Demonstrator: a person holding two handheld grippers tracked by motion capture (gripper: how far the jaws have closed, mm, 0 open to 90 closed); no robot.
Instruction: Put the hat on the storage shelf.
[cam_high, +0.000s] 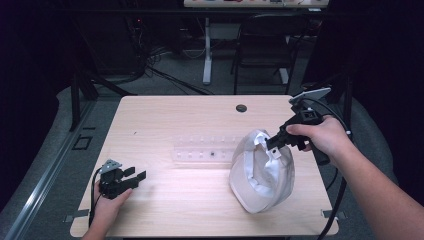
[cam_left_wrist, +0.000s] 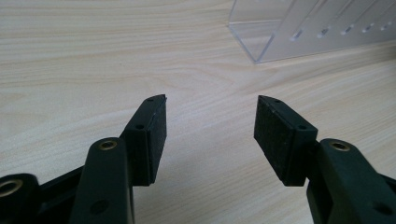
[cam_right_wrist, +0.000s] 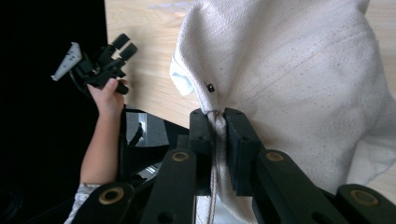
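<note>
A pale cream cap (cam_high: 262, 170) stands on edge at the right of the wooden table (cam_high: 170, 115), its white lining facing the camera. My right gripper (cam_high: 274, 142) is shut on the cap's upper rim and holds it up. In the right gripper view the cream fabric (cam_right_wrist: 299, 70) is pinched between the two black jaws of the right gripper (cam_right_wrist: 217, 116). My left gripper (cam_high: 135, 176) rests low at the table's front left, open, with nothing between its pads (cam_left_wrist: 152, 135). The left gripper (cam_left_wrist: 210, 133) points toward a clear plastic rack (cam_left_wrist: 308, 32).
A clear plastic rack (cam_high: 207, 150) with a row of slots lies flat at mid-table, just left of the cap. A round cable hole (cam_high: 241, 108) sits near the far edge. A dark chair (cam_high: 265, 45) and a desk leg stand beyond the table.
</note>
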